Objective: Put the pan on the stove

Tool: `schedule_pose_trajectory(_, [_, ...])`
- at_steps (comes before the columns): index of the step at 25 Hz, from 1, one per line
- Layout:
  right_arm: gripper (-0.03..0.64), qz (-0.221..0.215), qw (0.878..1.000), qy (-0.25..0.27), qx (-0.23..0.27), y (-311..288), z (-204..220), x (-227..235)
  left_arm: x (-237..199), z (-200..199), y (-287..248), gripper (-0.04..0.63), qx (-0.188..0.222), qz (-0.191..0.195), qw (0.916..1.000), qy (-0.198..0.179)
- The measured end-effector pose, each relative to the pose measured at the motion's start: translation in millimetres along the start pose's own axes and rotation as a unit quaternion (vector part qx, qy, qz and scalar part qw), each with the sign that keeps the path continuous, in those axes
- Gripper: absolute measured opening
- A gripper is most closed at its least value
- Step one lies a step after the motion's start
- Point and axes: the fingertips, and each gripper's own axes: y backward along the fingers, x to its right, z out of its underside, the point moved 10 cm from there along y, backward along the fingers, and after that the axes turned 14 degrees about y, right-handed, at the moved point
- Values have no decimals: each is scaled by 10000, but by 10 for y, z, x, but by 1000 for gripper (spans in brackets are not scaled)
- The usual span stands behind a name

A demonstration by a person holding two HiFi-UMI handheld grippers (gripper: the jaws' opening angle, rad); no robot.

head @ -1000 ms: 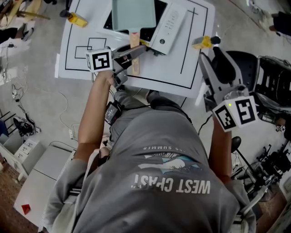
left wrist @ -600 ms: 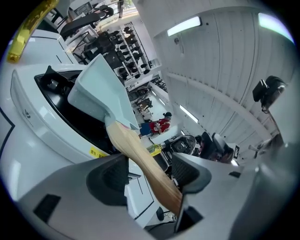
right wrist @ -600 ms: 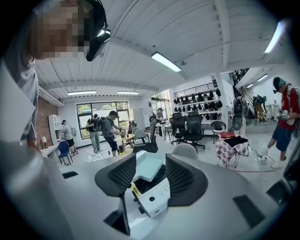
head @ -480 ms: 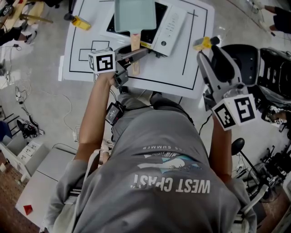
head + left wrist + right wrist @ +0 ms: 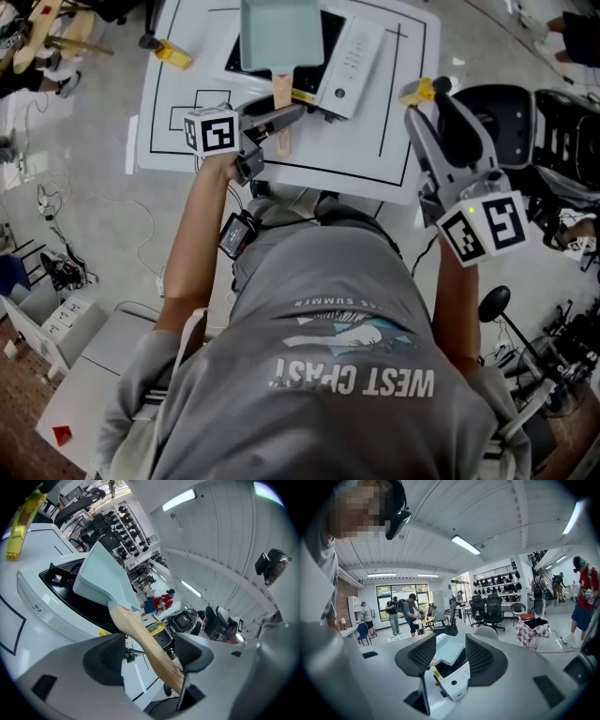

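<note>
From here I see my left gripper [image 5: 149, 657] with its jaws opening at the near end of the pan's wooden handle [image 5: 140, 639], which lies loose between them with the pads not clamped on it. The pan [image 5: 281, 33] sits on the stove [image 5: 354, 54] by the far edge of the table [image 5: 394, 141], its handle pointing back toward the near edge. My right gripper [image 5: 450, 654] hangs off the table's right edge, jaws apart with nothing between them.
</note>
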Motion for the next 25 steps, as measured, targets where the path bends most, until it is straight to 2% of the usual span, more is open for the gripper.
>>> schedule_pose_trajectory(3, [204,7,10000,3,56,-1,-30,-1,66,-4,77,327,-71,-154,9996,-205])
schedule_pose_trajectory(7, [204,-26,9999,20,156,-30,-83,-36,123,-21,210,327,-53,-294,9989,-352])
schedule_pose_trajectory(10, [204,-60,9997,47,244,-54,-161,-82,213,-103,387,327,82,-452,9975,-540])
schedule_pose_trajectory(15, [196,-88,9993,101,359,-74,-270,-128,488,-254,751,327,402,-752,9902,-1107])
schedule_pose_trajectory(17, [163,-105,9990,164,398,-78,-323,-153,633,-306,909,325,549,-864,9850,-1390])
schedule_pose_trajectory(21, [23,4,9978,573,346,-121,-414,-194,897,-407,1172,322,837,-873,9757,-1825])
schedule_pose_trajectory(25, [11,127,9963,824,183,-177,-495,-226,1126,-473,1421,321,1186,-956,9644,-2163])
